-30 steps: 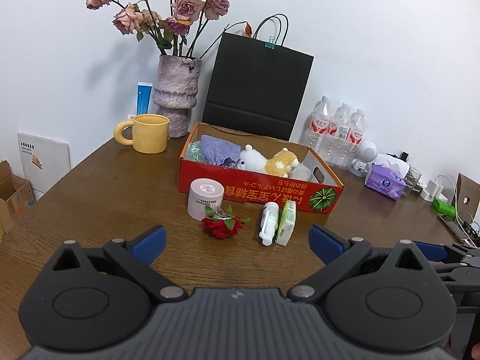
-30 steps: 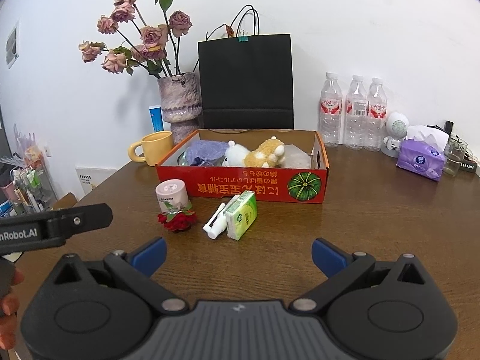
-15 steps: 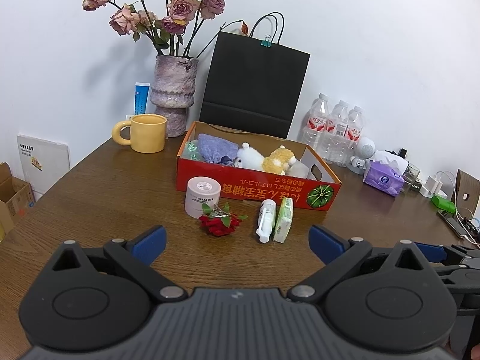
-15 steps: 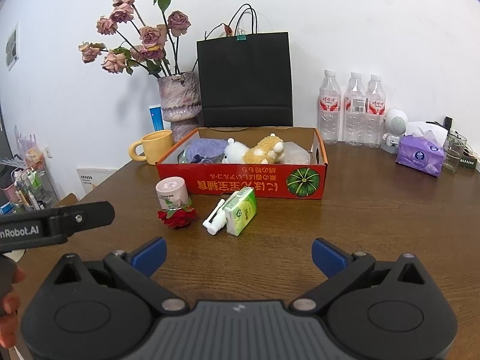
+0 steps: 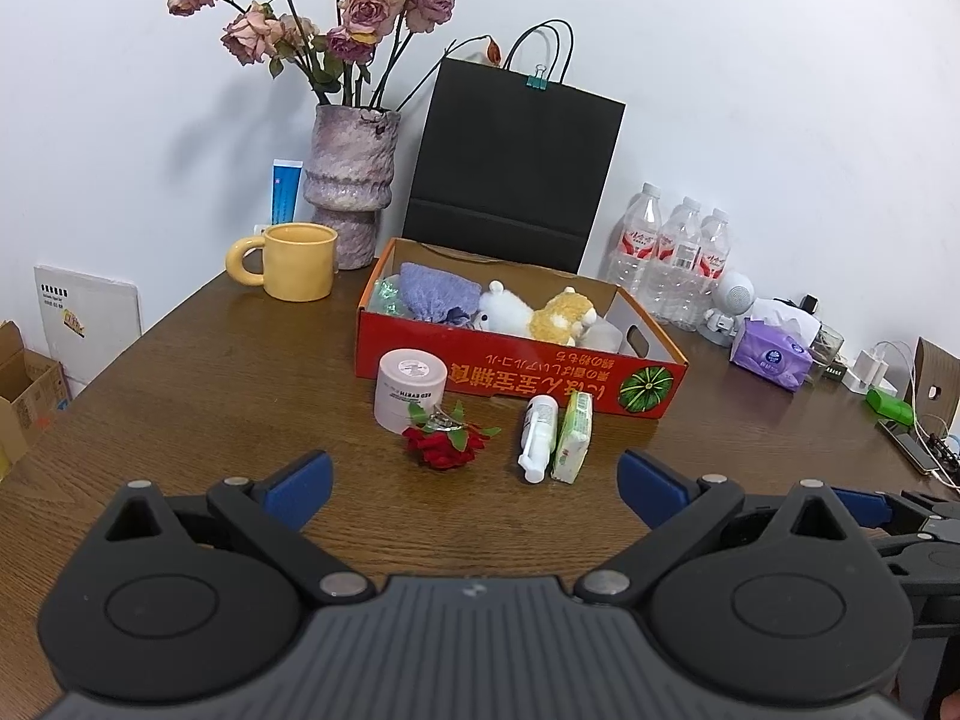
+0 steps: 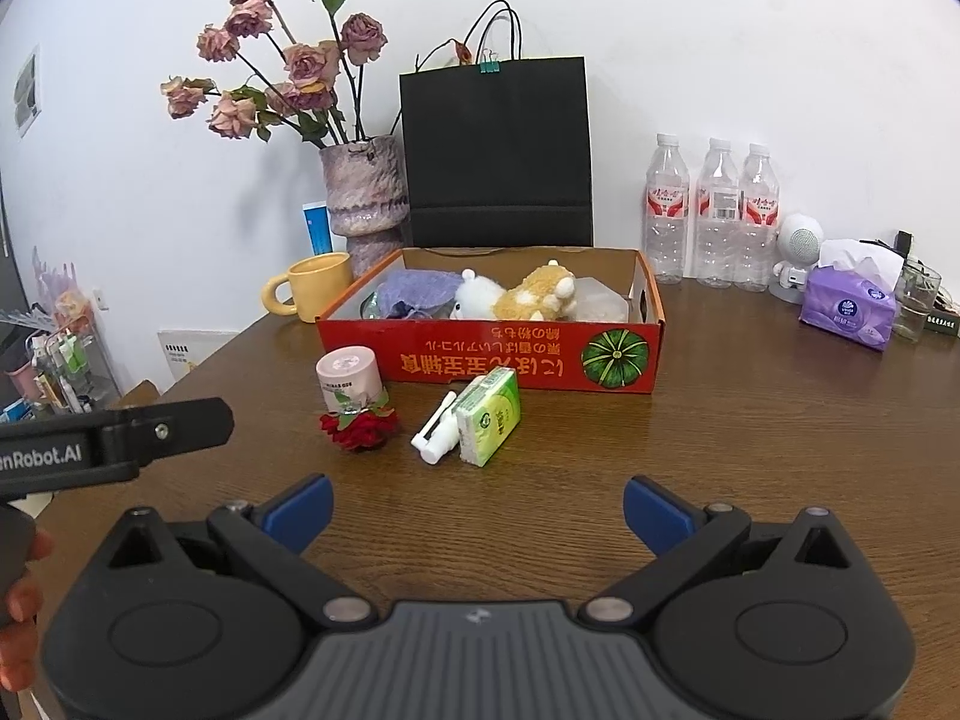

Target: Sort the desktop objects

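While both grippers have drawn back slightly from the red box (image 5: 516, 360) over the last second, their jaws stay wide and empty; the pink jar (image 5: 411, 381), red rose (image 5: 443, 447), white spray bottle (image 5: 536, 437) and green tissue pack (image 5: 573, 435) lie unsorted on the desk (image 5: 210, 396), so sorting has probably not begun

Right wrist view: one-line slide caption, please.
Open right gripper faces pink jar, red rose, spray bottle and tissue pack before the red box.
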A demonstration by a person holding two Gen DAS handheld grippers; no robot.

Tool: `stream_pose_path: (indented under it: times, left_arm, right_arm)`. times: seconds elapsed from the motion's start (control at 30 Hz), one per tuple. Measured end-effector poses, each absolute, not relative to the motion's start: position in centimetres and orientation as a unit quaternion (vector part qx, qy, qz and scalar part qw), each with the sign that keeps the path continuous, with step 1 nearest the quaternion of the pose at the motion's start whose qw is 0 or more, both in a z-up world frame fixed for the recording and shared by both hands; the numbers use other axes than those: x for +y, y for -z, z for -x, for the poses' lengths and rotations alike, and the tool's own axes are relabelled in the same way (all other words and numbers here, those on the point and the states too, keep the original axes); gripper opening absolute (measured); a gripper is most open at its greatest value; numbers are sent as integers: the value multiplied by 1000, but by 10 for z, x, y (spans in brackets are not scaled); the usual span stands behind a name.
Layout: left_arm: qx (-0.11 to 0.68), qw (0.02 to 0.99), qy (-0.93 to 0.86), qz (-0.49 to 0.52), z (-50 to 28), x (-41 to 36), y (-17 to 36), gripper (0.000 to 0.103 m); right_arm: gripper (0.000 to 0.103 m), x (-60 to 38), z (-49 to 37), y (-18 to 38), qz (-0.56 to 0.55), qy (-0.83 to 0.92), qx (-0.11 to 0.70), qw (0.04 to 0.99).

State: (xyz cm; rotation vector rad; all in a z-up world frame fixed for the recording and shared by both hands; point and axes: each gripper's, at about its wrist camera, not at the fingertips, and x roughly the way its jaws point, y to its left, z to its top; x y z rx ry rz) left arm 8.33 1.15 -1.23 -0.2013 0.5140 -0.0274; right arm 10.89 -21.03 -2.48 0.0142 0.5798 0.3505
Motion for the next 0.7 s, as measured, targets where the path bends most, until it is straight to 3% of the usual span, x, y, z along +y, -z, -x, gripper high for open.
stream_pose_path:
  times: [0.7]
  left_arm:
    - [274,956,1,102,-108,21,25,103]
  right_arm:
    - [103,-213,-132,45,-20,-186,289,939]
